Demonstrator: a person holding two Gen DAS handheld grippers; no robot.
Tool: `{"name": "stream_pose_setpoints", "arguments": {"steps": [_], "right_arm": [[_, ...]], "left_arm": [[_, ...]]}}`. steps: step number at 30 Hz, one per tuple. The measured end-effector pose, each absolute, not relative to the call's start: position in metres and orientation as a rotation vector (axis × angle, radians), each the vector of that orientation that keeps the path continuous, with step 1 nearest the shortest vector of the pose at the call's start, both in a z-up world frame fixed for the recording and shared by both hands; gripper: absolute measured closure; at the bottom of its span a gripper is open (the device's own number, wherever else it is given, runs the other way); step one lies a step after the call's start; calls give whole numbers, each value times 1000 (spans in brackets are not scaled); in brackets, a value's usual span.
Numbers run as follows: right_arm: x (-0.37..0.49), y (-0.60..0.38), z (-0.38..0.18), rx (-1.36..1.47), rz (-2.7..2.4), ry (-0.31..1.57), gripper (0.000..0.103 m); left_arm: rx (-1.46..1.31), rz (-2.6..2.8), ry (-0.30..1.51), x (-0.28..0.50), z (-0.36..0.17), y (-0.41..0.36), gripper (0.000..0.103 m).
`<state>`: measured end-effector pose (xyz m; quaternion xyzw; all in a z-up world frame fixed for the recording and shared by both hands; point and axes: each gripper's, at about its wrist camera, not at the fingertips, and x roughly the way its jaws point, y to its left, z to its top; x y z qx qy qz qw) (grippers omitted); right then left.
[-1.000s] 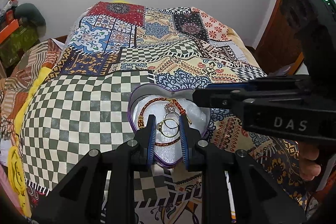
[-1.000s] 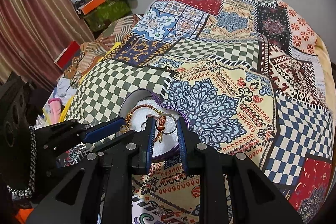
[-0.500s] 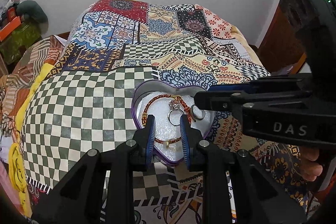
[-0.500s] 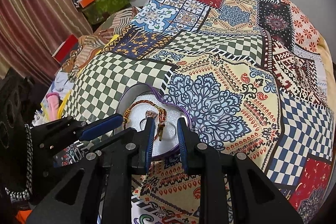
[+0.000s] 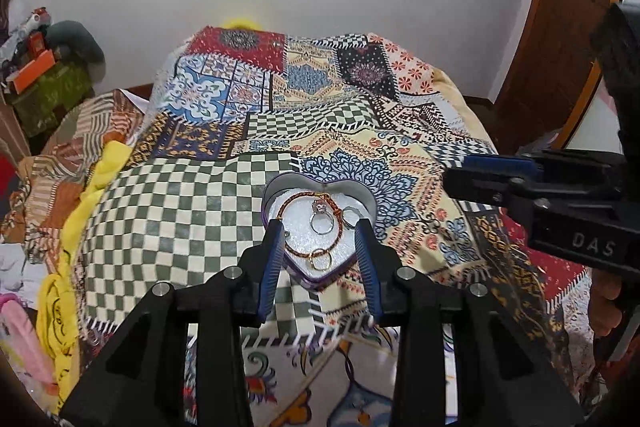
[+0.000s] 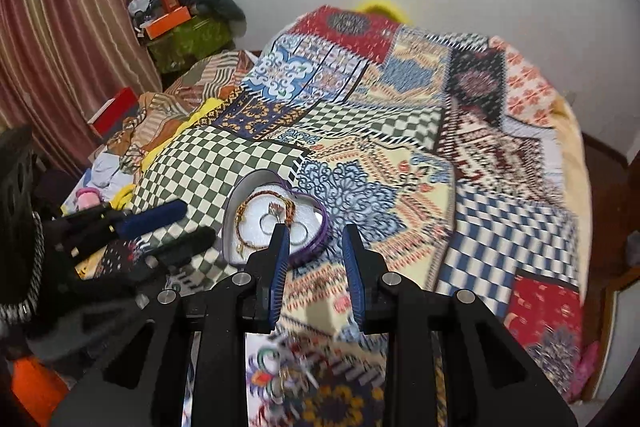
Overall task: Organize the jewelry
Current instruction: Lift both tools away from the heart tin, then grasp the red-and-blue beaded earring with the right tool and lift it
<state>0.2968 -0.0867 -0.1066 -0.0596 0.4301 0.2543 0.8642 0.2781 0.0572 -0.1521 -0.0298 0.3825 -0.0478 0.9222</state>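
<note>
A purple heart-shaped tin [image 5: 362, 197] with a white lining lies on the patchwork bedspread. In it are a red-and-gold braided bracelet [image 5: 289, 205], a silver ring with a pink stone [image 5: 321, 223], a gold ring [image 5: 321, 259] and another silver ring [image 5: 349, 217]. My left gripper [image 5: 319, 239] is open and empty, above the tin's near tip. My right gripper [image 6: 313, 245] is open and empty, to the right of the tin [image 6: 318, 243]; it also shows in the left wrist view [image 5: 476, 173]. The left gripper shows at the left of the right wrist view [image 6: 168, 223].
The patchwork bedspread [image 5: 192, 211] covers the bed. Clothes and yellow cloth [image 5: 60, 299] pile up along the left edge. A green box with orange items [image 6: 188, 35] stands by the striped curtain [image 6: 60, 27]. A wooden door [image 5: 560, 47] is at the right.
Both grippers have drawn back and up from the tin. The right gripper has moved off to the tin's right. The gold ring now lies in the tin, and both jaws stand wider.
</note>
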Motion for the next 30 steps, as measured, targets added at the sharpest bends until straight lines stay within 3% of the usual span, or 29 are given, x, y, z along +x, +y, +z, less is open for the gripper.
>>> {"name": "stream_pose_setpoints", "arguments": {"steps": [2, 4, 15, 30], "right_arm": [[286, -92, -100, -129, 519, 876, 65], [272, -98, -94, -134, 506, 841, 59], [231, -112, -101, -150, 471, 820, 59], [214, -100, -158, -195, 495, 969, 59]], "left_arm": [[-59, -97, 779, 270, -147, 55, 62], [-51, -96, 773, 261, -143, 52, 61], [-24, -137, 808, 226, -148, 35, 61], [20, -140, 858, 195, -183, 24, 61]]}}
